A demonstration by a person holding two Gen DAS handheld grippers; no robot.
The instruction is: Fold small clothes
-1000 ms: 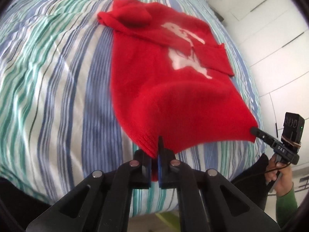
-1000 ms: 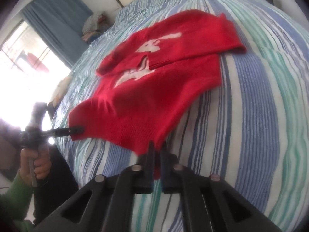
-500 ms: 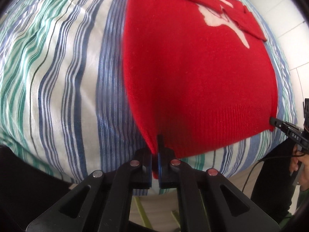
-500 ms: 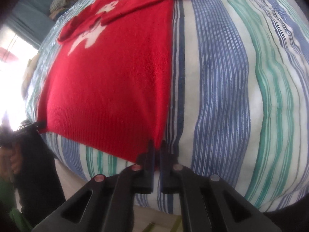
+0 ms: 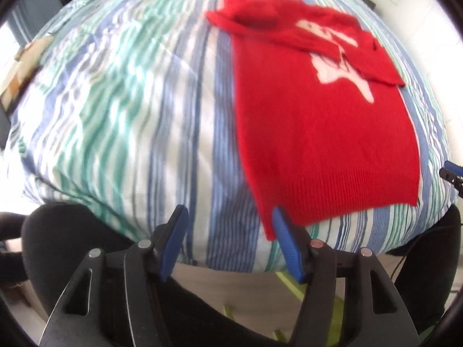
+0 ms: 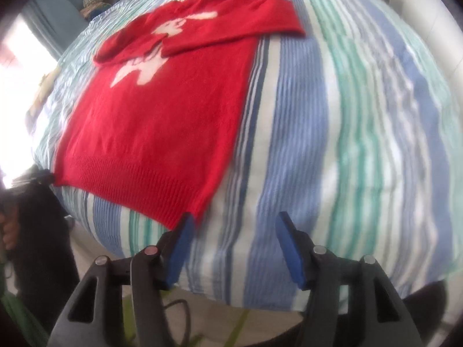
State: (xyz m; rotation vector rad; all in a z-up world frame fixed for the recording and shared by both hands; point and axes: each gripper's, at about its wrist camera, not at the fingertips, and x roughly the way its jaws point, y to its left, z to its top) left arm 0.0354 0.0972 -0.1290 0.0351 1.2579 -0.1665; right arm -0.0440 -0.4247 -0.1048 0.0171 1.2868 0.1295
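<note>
Beside both opening grippers' fingertips (image 5: 277, 217), sweater (image 5: 324, 133) hem

On the bed (image 5: 121, 121) the sweater (image 5: 324, 133) lies flat, its hem at the near edge and its neck toward 12 o'clock, both sleeves folded across the chest. In the left wrist view it sits toward 1 o'clock of the left gripper (image 5: 228, 240); in the right wrist view, toward 11 o'clock of the right gripper (image 6: 233, 244). Each hem corner lies just beside one gripper's inner finger.
</note>
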